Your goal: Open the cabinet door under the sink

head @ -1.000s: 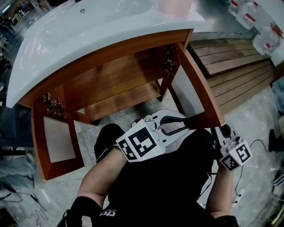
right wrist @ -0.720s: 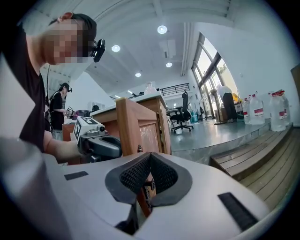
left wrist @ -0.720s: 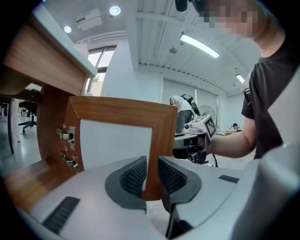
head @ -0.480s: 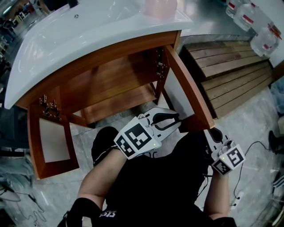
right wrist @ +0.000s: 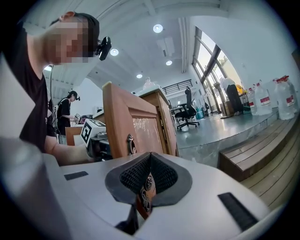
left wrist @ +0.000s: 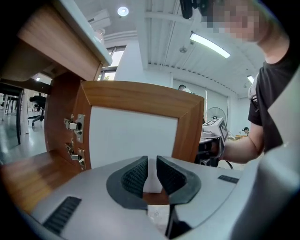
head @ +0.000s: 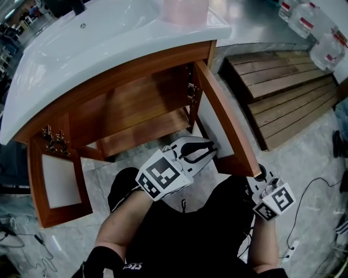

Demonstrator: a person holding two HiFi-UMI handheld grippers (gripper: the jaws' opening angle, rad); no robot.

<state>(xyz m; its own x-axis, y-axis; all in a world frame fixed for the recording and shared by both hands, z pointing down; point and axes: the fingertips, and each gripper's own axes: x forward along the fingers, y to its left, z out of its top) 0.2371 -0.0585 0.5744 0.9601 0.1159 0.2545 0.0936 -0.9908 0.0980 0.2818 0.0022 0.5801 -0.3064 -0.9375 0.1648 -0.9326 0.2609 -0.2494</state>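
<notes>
The wooden cabinet under the white sink (head: 81, 43) has both doors swung out. The right door (head: 223, 127) stands edge-on toward me and the left door (head: 57, 182) hangs open at the far left. My left gripper (head: 209, 149) is by the right door's inner panel (left wrist: 133, 136); its jaws have just been closing to a narrow gap with nothing between them. My right gripper (head: 260, 174) is shut, low beside the door's outer face, just short of its ring handle (right wrist: 131, 143). In the right gripper view (right wrist: 150, 173) the pads meet.
Hinges (head: 190, 89) sit on the cabinet's right wall and a shelf (head: 141, 130) runs inside. A pink object (head: 185, 11) stands on the sink. Wooden steps (head: 283, 92) and water jugs (head: 321, 38) lie to the right, and a cable (head: 304, 206) trails on the floor.
The left gripper's jaws have narrowed. Both grippers have sunk a little, and the left one has shifted along the right door. The doors stay open.
</notes>
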